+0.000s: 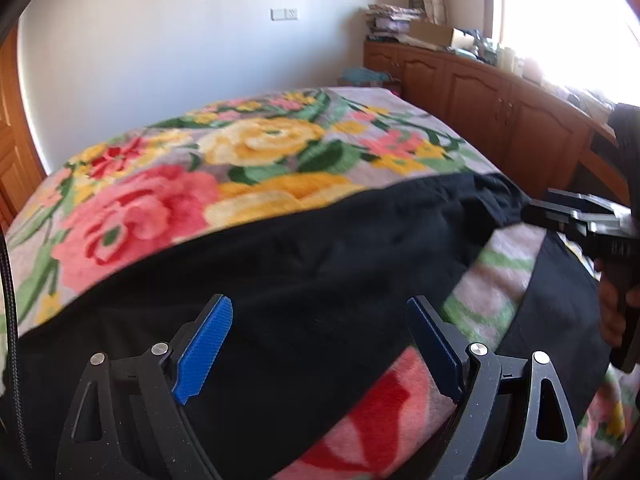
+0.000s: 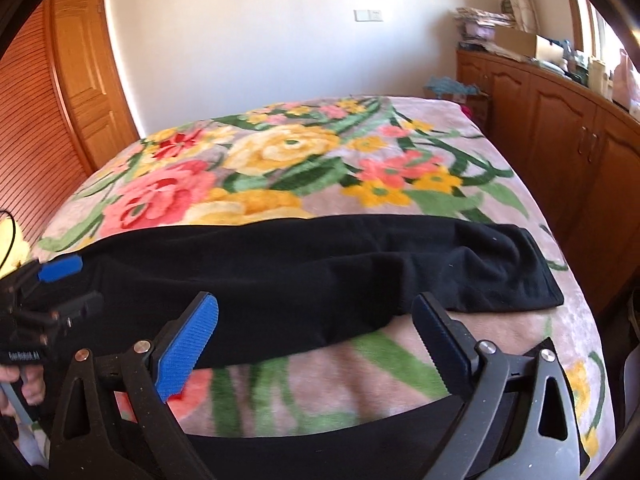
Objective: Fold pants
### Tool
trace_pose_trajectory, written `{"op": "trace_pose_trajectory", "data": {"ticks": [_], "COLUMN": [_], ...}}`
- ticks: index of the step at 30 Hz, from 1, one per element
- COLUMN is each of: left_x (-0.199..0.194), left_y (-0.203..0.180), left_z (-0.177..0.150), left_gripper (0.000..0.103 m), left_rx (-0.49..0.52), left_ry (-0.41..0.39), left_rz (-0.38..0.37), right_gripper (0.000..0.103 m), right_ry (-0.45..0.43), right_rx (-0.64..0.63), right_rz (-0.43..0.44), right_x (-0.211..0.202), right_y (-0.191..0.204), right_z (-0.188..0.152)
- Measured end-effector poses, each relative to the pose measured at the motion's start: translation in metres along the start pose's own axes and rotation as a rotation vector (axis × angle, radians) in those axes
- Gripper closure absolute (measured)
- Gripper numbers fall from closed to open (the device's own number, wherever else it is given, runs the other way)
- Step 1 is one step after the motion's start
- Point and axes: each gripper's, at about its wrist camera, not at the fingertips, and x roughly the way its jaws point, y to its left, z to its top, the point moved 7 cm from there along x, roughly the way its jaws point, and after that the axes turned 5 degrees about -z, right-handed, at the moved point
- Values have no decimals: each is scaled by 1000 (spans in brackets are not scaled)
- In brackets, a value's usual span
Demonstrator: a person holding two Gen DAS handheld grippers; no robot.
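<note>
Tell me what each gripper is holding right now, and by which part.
Nothing is held. The left gripper and the right gripper both stand open above the black pants, with no cloth pinched.

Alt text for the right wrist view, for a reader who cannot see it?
Black pants lie across a floral blanket on a bed, with the open right tool poised over their near edge. The left tool, also open, is at the left edge.

The only lettering I can make out is small white print at my nine o'clock, on the black body of the left gripper (image 2: 60,286) in the right wrist view; it seems to read "GenRobot.AI".
</note>
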Motion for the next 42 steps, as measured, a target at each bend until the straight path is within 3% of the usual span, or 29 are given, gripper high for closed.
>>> {"op": "trace_pose_trajectory", "data": {"ticks": [5, 7, 14, 18, 21, 24, 26, 27, 28, 33, 38, 42], "left_x": [34, 48, 69, 82, 96, 103, 103, 102, 100, 74, 44, 42], "left_y": [-10, -15, -29, -30, -30, -25, -24, -23, -22, -8, -7, -14], "left_z": [-10, -16, -29, -30, -36, -41, -40, -38, -37, -19, -21, -27], "left_gripper": [16, 23, 25, 25, 46, 57, 76, 93, 97, 98, 98, 98], "left_rx": [13, 16, 25, 45, 44, 45, 67, 72, 70, 46, 41, 44], "left_ry": [74, 109, 175, 205, 266, 290, 283, 276, 267, 203, 190, 203], "left_rz": [-38, -62, -120, -98, -77, -52, -23, -9, -7, 19, 19, 20], "right_gripper": [6, 7, 7, 8, 8, 8, 8, 8, 8, 10, 11, 12], "right_ry": [7, 16, 47, 67, 65, 70, 80, 83, 88, 109, 122, 126], "right_rx": [46, 72, 71, 102, 96, 100, 109, 111, 114, 168, 236, 255], "right_rz": [-41, -55, -103, -123, -138, -150, -155, -160, -167, -201, -236, -255], "right_x": [8, 12, 25, 30, 30, 31, 34, 35, 36, 42, 43, 43], "right_y": [-25, -35, -48, -59, -60, -63, -66, -68, -72, -98, -123, -139], "right_z": [0, -1, -8, -12, -13, -15, -18, -20, -21, -30, -36, -38]}}
